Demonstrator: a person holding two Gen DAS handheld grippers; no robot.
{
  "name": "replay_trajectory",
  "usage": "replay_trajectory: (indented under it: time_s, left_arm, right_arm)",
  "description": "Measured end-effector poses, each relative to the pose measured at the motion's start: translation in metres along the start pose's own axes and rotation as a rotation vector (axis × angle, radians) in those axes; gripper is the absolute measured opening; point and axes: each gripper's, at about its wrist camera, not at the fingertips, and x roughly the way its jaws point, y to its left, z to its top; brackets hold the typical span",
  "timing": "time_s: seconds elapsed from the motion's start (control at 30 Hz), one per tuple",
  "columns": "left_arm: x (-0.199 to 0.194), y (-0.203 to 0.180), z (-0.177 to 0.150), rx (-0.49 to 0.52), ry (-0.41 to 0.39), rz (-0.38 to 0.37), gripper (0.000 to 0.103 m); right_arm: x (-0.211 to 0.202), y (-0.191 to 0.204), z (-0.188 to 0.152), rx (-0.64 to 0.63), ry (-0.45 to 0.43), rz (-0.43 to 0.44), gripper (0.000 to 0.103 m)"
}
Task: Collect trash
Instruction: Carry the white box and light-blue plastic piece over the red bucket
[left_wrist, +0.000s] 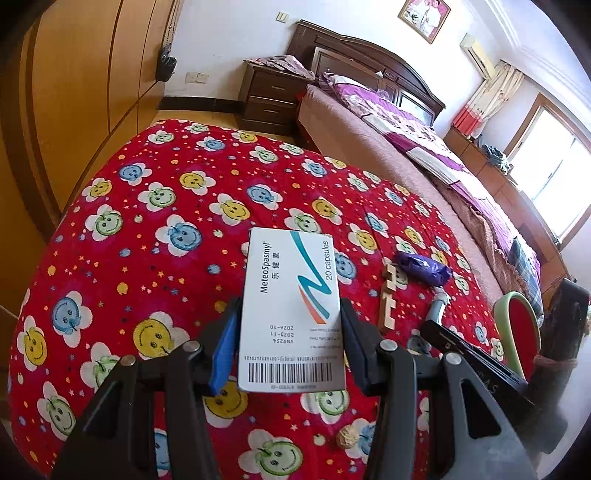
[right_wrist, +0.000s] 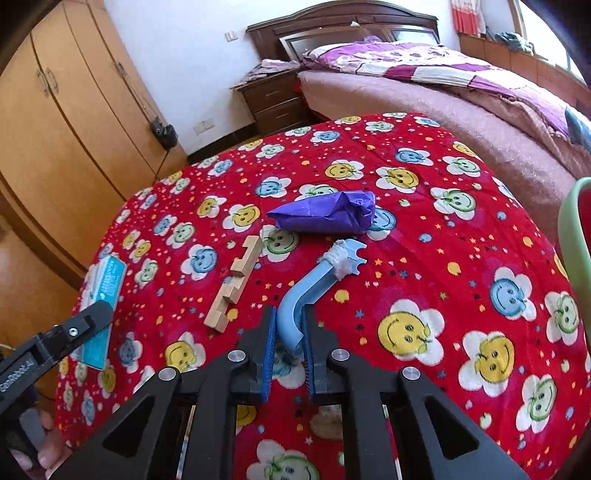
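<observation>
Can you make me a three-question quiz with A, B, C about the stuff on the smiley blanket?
1. Where is the wooden block?
A. Left of the blue bent piece
B. On the bed
C. Inside the purple wrapper

2. What colour is the crumpled wrapper?
A. Green
B. Purple
C. Yellow

3. What is the left gripper doing?
A. Hanging open over nothing
B. Holding a medicine box
C. Holding a spoon

Answers:
1 A: in the right wrist view it lies on the red blanket left of the blue bent piece, which the right gripper clamps.
2 B: it is plainly purple.
3 B: its fingers press both sides of the white medicine box.
</observation>
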Motion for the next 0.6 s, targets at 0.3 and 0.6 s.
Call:
replay_trajectory:
  time_s: [0.3,0.6]
  left_arm:
    - [-0.01,-0.009,-0.004,0.001,0.002,-0.03,0.052]
    - [-0.019,-0.026,-0.011,0.017,0.014,-0.065,0.052]
  right_arm:
    - [-0.039,-0.01,-0.014,0.027,-0.056,0.047,0.013]
    - [-0.074,-0.028,-0.023,0.06,-0.115,0.054,0.013]
